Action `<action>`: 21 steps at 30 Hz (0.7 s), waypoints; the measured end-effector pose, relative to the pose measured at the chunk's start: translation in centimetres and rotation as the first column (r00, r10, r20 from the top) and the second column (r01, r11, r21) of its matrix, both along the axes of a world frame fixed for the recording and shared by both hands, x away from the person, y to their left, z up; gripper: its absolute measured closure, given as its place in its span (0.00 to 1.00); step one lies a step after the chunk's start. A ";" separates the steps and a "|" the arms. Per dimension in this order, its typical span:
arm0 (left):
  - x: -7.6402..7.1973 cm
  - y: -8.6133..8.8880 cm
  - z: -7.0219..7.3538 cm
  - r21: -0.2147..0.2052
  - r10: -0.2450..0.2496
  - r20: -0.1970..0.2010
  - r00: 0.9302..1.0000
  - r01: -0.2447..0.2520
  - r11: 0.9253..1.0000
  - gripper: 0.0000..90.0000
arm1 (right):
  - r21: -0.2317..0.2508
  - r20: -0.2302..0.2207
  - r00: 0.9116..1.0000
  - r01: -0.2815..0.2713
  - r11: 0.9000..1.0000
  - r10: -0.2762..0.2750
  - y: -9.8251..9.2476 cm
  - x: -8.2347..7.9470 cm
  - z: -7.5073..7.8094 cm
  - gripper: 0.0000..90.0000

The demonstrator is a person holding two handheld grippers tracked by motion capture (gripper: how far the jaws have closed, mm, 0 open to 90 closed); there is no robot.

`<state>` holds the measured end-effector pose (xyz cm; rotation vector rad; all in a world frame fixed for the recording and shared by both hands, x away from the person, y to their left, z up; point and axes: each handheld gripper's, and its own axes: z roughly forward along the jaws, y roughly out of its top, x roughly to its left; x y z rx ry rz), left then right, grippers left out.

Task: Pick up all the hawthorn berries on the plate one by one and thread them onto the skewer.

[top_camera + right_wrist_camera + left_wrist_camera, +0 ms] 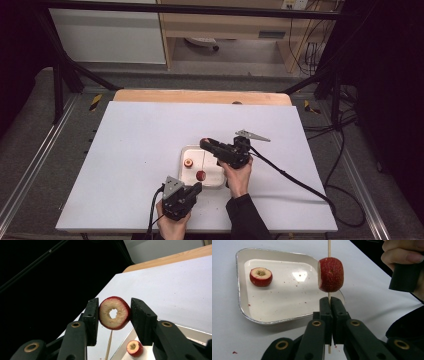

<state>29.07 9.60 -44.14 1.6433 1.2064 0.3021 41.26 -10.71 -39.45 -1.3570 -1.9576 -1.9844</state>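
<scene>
My left gripper (330,300) is shut on a thin wooden skewer (328,247) that stands upright. A red cored fruit piece (330,274) is threaded on the skewer just above the jaws. My right gripper (113,313) is shut on a second cored fruit piece (114,313), whose centre hole faces the camera, above the skewer tip (109,345). In the high view the right gripper (206,143) hovers over the white tray (215,181), and the left gripper (196,188) sits at the tray's near edge. A third fruit piece (261,276) lies in the tray (239,290).
The tray rests near the middle of a white tabletop (140,145) with a wooden strip (200,96) along the far edge. The right gripper's cable (295,180) trails to the right across the table. Red crumbs (234,352) dot the surface.
</scene>
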 end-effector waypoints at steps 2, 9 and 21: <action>0.0 0.0 0.0 0.003 0.001 -0.001 1.000 -0.001 1.000 0.98 | 0.002 0.002 1.000 0.001 1.000 -0.001 0.1 0.0 -0.1 0.67; 0.0 0.0 -0.1 0.003 -0.002 -0.003 1.000 0.002 1.000 0.98 | 0.003 0.001 1.000 -0.001 1.000 0.001 0.1 -0.1 -0.1 0.67; 0.1 0.0 -0.1 0.006 -0.003 -0.005 1.000 0.003 1.000 0.98 | 0.009 -0.001 1.000 -0.011 1.000 0.011 0.1 -0.1 -0.1 0.67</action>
